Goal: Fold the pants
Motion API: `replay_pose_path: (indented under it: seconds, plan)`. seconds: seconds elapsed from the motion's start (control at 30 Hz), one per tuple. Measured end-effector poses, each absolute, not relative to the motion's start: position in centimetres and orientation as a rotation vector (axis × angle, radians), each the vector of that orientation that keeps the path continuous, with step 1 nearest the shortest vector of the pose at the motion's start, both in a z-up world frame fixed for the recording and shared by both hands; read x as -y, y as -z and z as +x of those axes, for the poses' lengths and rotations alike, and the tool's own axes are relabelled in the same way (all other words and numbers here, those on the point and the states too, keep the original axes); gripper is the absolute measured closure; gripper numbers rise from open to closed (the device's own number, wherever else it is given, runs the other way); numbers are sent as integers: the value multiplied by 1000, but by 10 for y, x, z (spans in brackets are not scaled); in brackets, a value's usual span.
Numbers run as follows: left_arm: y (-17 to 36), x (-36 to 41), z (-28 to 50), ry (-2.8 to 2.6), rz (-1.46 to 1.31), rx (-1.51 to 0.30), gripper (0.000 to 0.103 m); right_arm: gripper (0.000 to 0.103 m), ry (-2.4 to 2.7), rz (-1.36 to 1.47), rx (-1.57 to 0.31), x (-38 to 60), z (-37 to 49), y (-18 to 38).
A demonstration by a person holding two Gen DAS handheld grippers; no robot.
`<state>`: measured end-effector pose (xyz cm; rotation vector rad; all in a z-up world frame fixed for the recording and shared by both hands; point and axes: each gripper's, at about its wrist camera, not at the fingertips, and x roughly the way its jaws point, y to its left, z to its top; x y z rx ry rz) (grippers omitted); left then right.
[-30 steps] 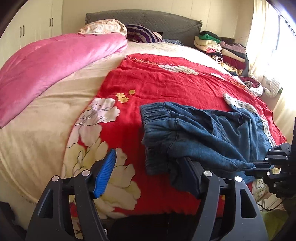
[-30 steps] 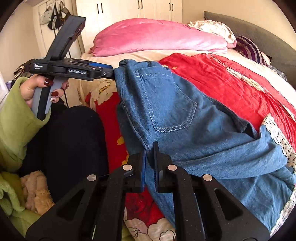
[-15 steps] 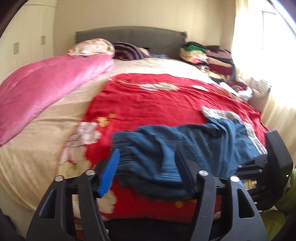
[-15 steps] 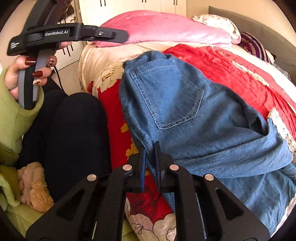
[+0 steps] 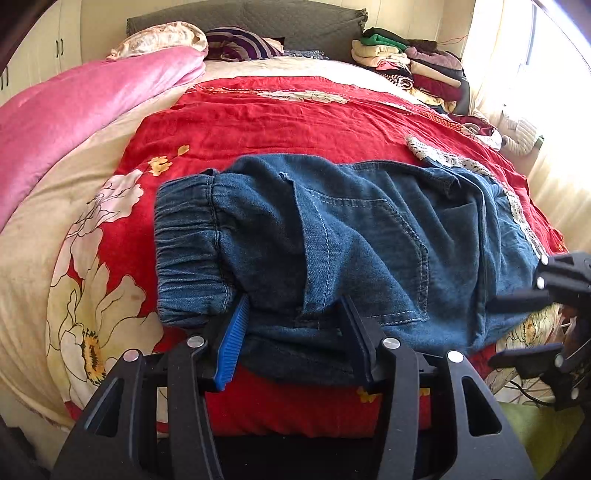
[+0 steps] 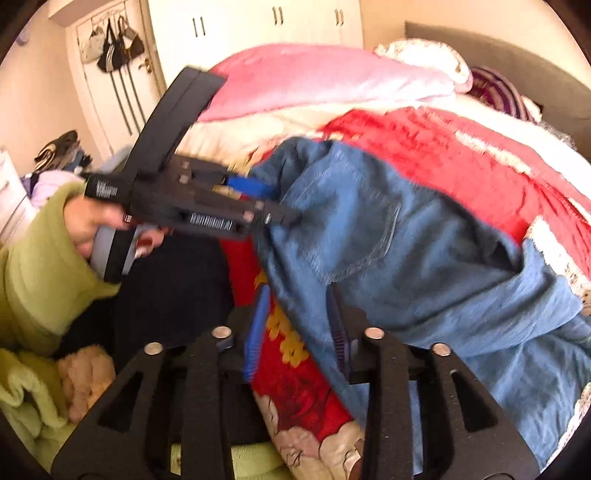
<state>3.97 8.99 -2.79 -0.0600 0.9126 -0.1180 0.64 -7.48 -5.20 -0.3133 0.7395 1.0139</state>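
Left gripper (image 5: 291,325) straddles the jeans (image 5: 369,236) near the waistband, jaws just closing, not pinching; right gripper (image 6: 299,325), jaws just opening, frees their edge.

Left wrist camera low at the bed's (image 5: 280,110) near edge, looking across it to the headboard (image 5: 295,22), right wrist camera close by, facing across toward the wardrobe doors (image 6: 273,22), both very near, both sharing the jeans (image 5: 369,236) and red cover (image 6: 424,147)
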Motion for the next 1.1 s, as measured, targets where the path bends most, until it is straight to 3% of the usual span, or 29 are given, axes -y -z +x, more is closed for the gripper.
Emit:
replay_pose_path:
  seconds: [0.27,0.5,0.87,1.1]
  plan:
    - [28,-89,41,122,-57,-913,55,69,-859,-350,-938,57,36,96]
    - [22,-87,37,113,-74,-896,54,63,-879,-281,-880,69,35,79]
    - [-23,-86,16,81,-81,-774,27,45,-747,-166,-750,122,48,30]
    - [-35,-78,11,97,-89,-753,18,33,-651,-136,-687,151,53,11]
